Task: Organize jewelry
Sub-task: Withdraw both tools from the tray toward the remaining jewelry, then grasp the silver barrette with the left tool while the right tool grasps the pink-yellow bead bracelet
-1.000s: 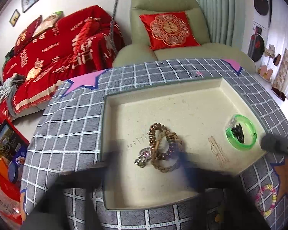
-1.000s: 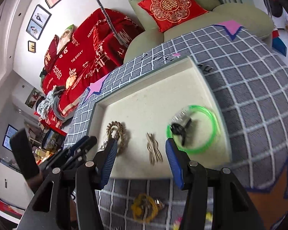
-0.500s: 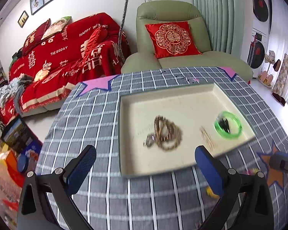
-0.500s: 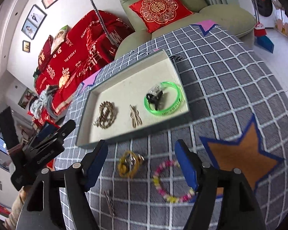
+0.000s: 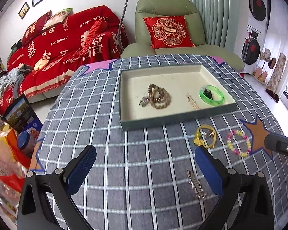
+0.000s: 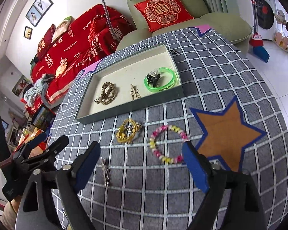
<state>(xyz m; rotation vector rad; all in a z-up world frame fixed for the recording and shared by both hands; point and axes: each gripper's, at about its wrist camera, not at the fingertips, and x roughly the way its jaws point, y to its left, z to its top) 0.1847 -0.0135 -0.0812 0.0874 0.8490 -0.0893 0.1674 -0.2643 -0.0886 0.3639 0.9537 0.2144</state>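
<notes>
While the left hand-held gripper (image 5: pixel 145 169) hangs released over the checked tabletop (image 5: pixel 105 126), the tray (image 5: pixel 174 121) sits upper centre, holding a brown bracelet (image 5: pixel 159 98). Right view: right hand-held gripper (image 6: pixel 141 165) released, pink bracelet (image 6: pixel 168 143) centre, between its fingers.

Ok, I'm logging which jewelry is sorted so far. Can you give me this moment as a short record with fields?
tray: on the checked tablecloth
in tray: brown bead bracelets, gold hair clips, green bangle ringing a black clip
outside tray: yellow bracelet, pink-yellow bead bracelet, silver hairpins
left hand-held gripper: open, empty
right hand-held gripper: open, empty, above the cloth
</notes>
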